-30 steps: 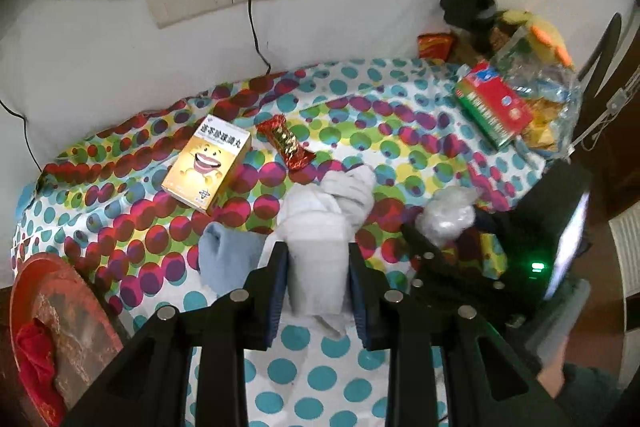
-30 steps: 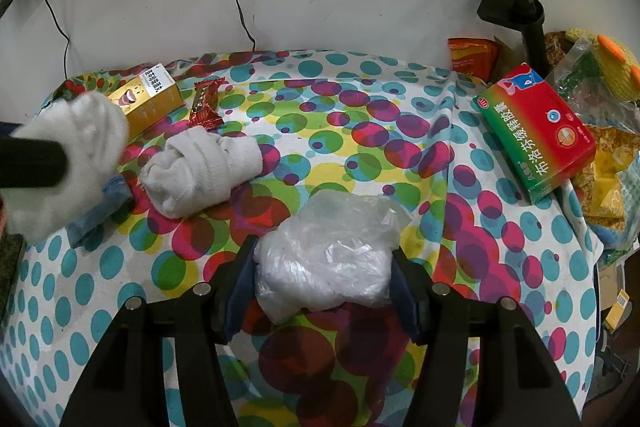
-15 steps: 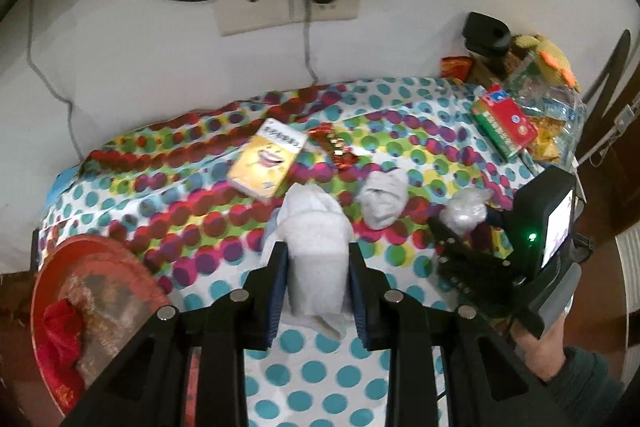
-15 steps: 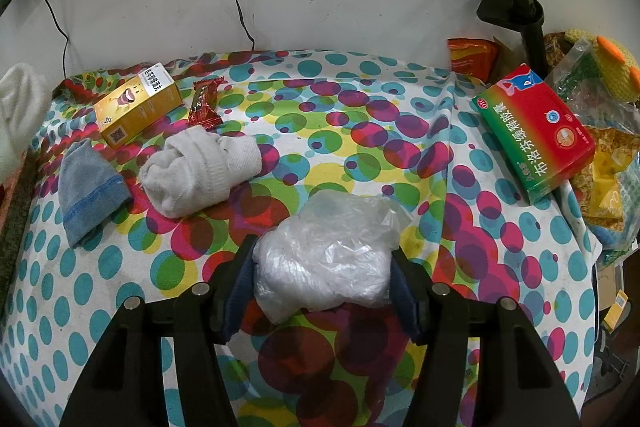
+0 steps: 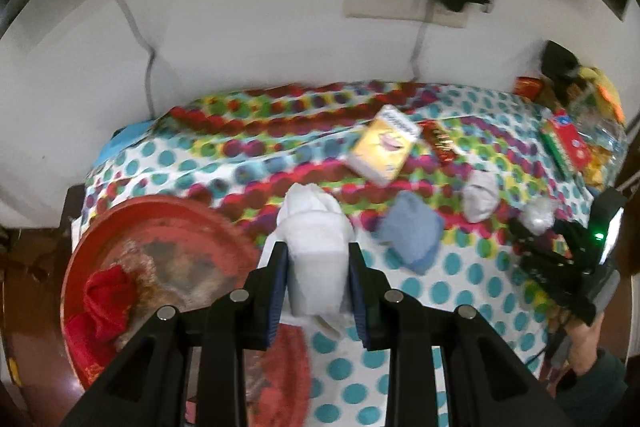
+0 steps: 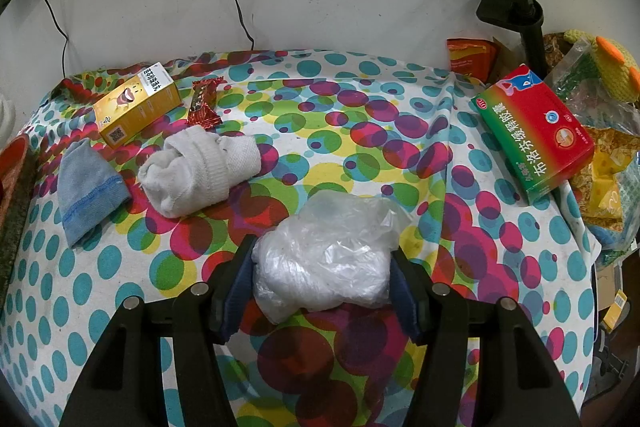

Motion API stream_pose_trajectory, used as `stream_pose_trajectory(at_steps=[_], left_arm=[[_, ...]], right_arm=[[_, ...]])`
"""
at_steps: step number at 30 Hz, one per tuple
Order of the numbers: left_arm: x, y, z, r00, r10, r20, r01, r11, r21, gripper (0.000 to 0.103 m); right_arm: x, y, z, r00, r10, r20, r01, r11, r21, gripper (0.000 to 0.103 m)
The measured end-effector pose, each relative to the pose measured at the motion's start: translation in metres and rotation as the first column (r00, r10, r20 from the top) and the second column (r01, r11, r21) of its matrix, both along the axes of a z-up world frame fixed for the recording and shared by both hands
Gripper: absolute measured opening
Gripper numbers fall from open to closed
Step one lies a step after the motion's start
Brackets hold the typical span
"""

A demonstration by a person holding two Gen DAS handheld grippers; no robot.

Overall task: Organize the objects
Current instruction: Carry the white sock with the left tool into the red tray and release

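The left claw pinches a rolled white sock at lower centre of its view, held beside the red basin at lower left. The right claw grips a crumpled plastic bag on the dotted tabletop, low in its frame, with another white sock bundle up left.

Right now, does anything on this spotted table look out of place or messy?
Yes: the red-green medicine box lies tilted on the clutter at the table's right edge, part overhanging. The red tray at the left looks grimy, with a crumpled red cloth inside.
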State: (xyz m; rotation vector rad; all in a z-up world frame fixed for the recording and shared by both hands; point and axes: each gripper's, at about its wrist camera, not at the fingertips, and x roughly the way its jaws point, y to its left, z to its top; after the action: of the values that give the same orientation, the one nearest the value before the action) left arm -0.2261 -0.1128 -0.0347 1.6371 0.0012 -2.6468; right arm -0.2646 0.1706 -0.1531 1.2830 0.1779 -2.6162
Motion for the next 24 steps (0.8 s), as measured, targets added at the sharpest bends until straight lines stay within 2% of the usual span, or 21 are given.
stream_pose_trajectory(at_steps=[14,24], left_arm=[[0.002,-0.097,-0.026,0.984,0.166,0.058,-0.165,0.986,-0.018,0.029],[0.0,-0.145,-0.042,0.971,0.227,0.08,-0.225,0.974,-0.034,0.029]], right_arm=[[0.0,0.0,0.0,1.0,0.0,0.0,0.0,1.0,0.002,0.059],[0.001,0.0,-0.003,1.0,0.003,0.0,-0.003,1.0,0.002,0.059]])
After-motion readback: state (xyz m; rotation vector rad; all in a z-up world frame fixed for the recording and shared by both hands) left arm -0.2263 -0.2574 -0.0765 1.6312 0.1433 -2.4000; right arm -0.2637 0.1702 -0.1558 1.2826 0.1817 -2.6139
